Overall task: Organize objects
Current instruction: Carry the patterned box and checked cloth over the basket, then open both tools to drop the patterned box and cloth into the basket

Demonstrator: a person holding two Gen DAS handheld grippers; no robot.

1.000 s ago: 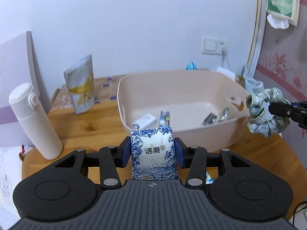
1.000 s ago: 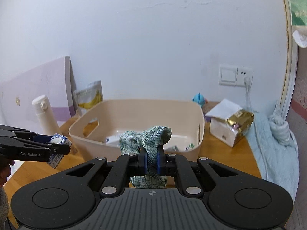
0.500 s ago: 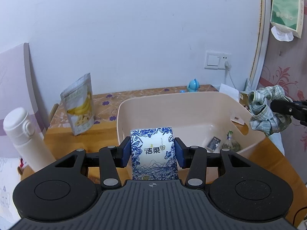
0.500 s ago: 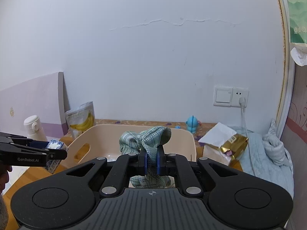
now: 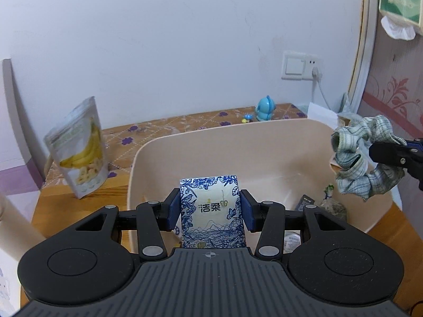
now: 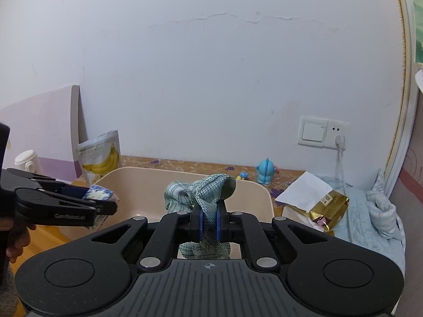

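My left gripper (image 5: 210,208) is shut on a blue-and-white tissue pack (image 5: 211,211), held upright over the near rim of the beige plastic bin (image 5: 211,142). From the right wrist view the same pack (image 6: 99,194) shows at the bin's left edge. My right gripper (image 6: 208,223) is shut on a green checked cloth scrunchie (image 6: 203,192), held above the bin (image 6: 253,192). In the left wrist view that scrunchie (image 5: 359,158) hangs over the bin's right side. Small packets (image 5: 306,202) lie on the bin floor.
A banana-chip pouch (image 5: 79,148) stands left of the bin. A white bottle (image 6: 26,159) is further left. A blue toy figure (image 5: 265,108) stands by the wall, near a wall socket (image 5: 301,66). A gold-wrapped box (image 6: 322,206) and light blue bedding (image 6: 370,227) lie to the right.
Both grippers have moved forward over the bin with their objects still held. The bin now fills more of the left wrist view, and the white bottle has slid out to the left edge.
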